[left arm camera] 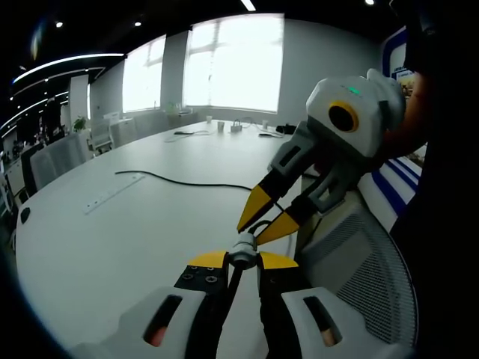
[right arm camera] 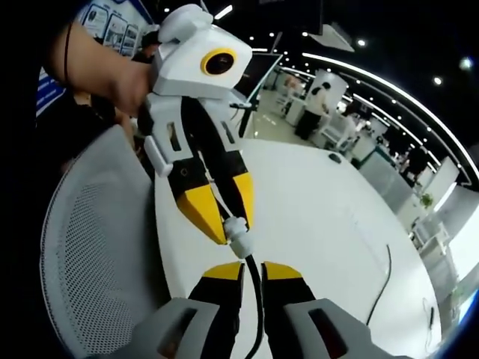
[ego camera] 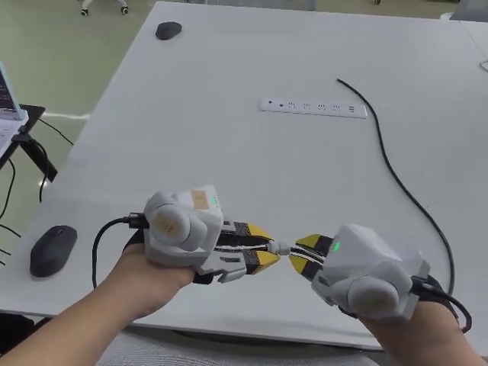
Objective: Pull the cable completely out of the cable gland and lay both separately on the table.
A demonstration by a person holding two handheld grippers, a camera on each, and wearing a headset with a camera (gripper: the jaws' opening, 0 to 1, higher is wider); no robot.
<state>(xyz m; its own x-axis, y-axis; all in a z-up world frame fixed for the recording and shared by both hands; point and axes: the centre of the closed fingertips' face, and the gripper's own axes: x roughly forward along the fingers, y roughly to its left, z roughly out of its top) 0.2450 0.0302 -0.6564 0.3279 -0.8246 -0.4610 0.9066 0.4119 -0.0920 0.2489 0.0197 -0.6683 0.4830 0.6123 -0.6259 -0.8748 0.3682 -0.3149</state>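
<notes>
A small white cable gland (ego camera: 280, 248) hangs between the two grippers just above the table's near edge. My left gripper (ego camera: 267, 250) is shut on the gland (left arm camera: 242, 250), which sits at its yellow tips (left arm camera: 242, 260). A thin black cable (right arm camera: 254, 288) leaves the gland (right arm camera: 236, 228) and runs between the jaws of my right gripper (right arm camera: 253, 271), which is shut on it. In the head view the right gripper (ego camera: 299, 255) faces the left one tip to tip, a finger's width apart. The right gripper (left arm camera: 258, 226) enters the left gripper view from the right.
On the white table (ego camera: 229, 152) lie a white power strip (ego camera: 313, 107), a long black cord (ego camera: 396, 179), one dark mouse (ego camera: 168, 30) at the far end and another (ego camera: 52, 249) near the left edge. A grey mesh chair (left arm camera: 359, 262) stands below the grippers.
</notes>
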